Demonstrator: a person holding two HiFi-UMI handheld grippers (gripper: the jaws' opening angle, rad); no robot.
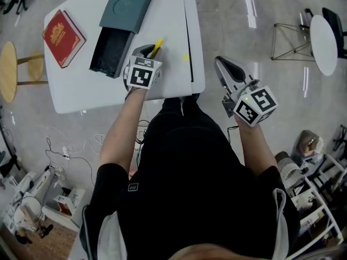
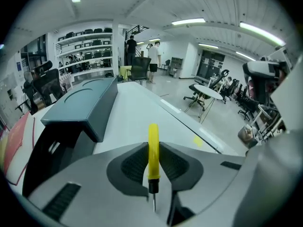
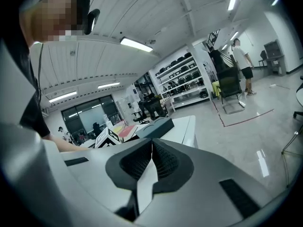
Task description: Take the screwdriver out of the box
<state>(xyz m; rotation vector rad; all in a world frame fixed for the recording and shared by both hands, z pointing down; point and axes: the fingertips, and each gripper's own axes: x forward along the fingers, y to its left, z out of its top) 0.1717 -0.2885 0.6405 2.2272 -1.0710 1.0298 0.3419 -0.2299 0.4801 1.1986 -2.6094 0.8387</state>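
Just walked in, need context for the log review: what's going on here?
A person works at a white table with a gripper in each hand. The left gripper is clamped on a yellow-handled screwdriver, held over the table just right of the open dark box, so it is already out. The lid rests across the box's far end. The right gripper is shut and empty, off the table's right side.

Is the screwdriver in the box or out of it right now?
Out. The left gripper is shut on the yellow screwdriver, above the white table beside the box.
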